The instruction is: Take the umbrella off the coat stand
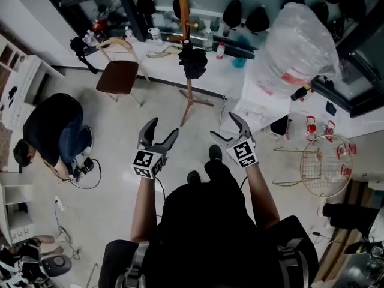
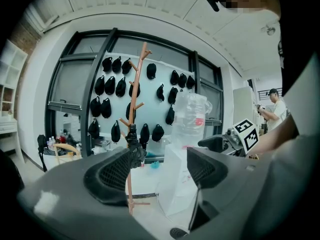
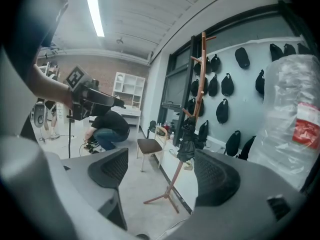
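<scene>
Left arm: bare forearm stretched forward from the body, ending short of the coat stand [image 1: 189, 92], with the marker cube on top.
Left claw [image 1: 164, 126]: aimed at the coat stand and tipped slightly below level. Its jaws are spread wide with nothing gripped; in its own view the stand's pole shows in the gap, far beyond the pads.
Right arm: forearm stretched forward alongside the left one, also stopping short of the coat stand.
Right claw [image 1: 222, 125]: points toward the coat stand, tilted down a little more than the left. Its jaws are at full spread and hold nothing; its own view shows only floor and the stand's foot between them.
Umbrella [image 1: 192, 59]: black and folded, hanging on the coat stand, close against the pole and about halfway up it. It is well apart from both claws.
Umbrella axis: upright, running along the pole, with the narrow end on top and the bunched fabric below.
Coat stand: a reddish wooden pole with pegs on splayed feet, standing on the floor straight ahead of both claws.
Chair [image 1: 120, 75]: left of the coat stand in the head view.
Plastic bag [image 1: 297, 47]: large and clear, right of the coat stand.
Crouching person [image 1: 54, 128]: far left of the coat stand, on the floor.
</scene>
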